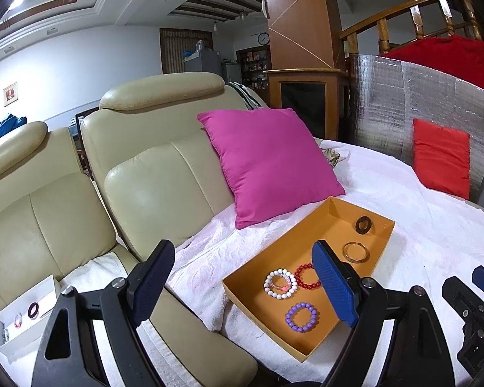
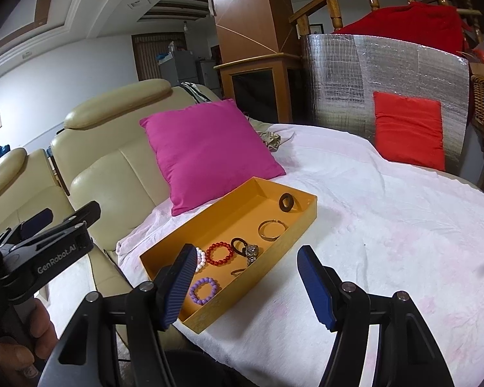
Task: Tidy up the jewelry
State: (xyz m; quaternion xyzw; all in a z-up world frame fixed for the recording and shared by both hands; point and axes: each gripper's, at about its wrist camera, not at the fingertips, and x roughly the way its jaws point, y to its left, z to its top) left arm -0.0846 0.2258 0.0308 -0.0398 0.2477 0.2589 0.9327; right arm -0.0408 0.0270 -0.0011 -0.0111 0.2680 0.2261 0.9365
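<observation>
An orange tray (image 1: pixel 317 343) (image 2: pixel 267 269) lies on the white cloth. It holds a white bead bracelet (image 1: pixel 280 283), a red bead bracelet (image 2: pixel 221 253), a purple bead bracelet (image 1: pixel 301 317) (image 2: pixel 204 290), a gold bangle (image 1: pixel 356 251) (image 2: pixel 272 225), a dark ring (image 1: pixel 364 224) (image 2: pixel 286 202), a black hair tie (image 2: pixel 240 245) and a watch (image 2: pixel 251 253). A small white box (image 1: pixel 45 285) with a dark ring (image 1: pixel 33 309) and a pink one (image 1: pixel 18 320) rests on the sofa seat. My left gripper (image 1: pixel 245 283) hangs open and holds nothing, near the tray's left end. My right gripper (image 2: pixel 247 285) is open and holds nothing, above the tray's near corner.
A magenta cushion (image 1: pixel 267 164) leans on the cream leather sofa (image 1: pixel 151 174) just behind the tray. A red cushion (image 2: pixel 408 129) rests against a silver foil board (image 2: pixel 338 80) at the far edge. A hand (image 2: pixel 32 332) holds the left gripper's handle.
</observation>
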